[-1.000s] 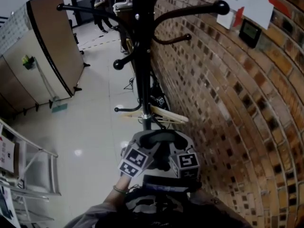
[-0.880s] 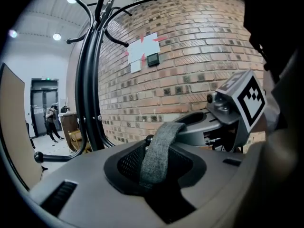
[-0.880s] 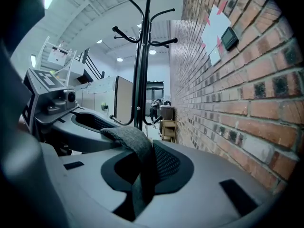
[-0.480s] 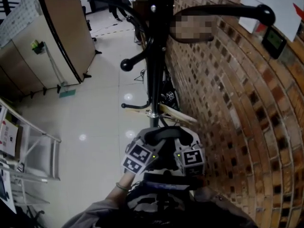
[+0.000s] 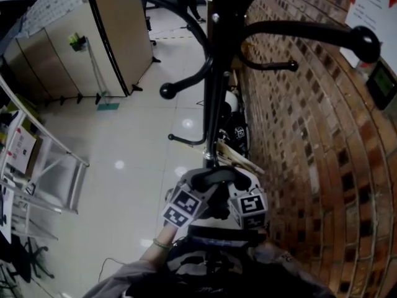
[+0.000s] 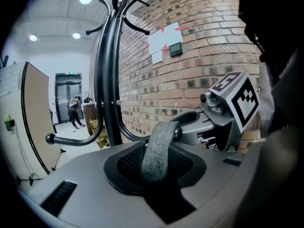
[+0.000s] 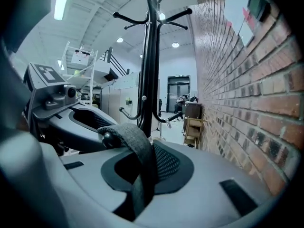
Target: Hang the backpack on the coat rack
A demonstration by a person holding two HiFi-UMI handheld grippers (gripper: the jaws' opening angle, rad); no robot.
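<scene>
The black coat rack stands right ahead, one ball-tipped hook reaching right and another left. Low in the head view the dark backpack hangs under both grippers. My left gripper and right gripper sit side by side, each shut on the backpack's grey handle strap. In the left gripper view the strap runs down between the jaws of the left gripper, with the rack pole just behind. The right gripper holds the same strap before the pole.
A brick wall runs close along the right, with papers and a small device on it. A wooden piece leans at the rack's foot. A folding partition and a white metal frame stand left. People stand far back.
The rack has grown larger and nearer in the head view, its hooks now spreading overhead. Both grippers still hold the strap, carried with the backpack toward the pole.
</scene>
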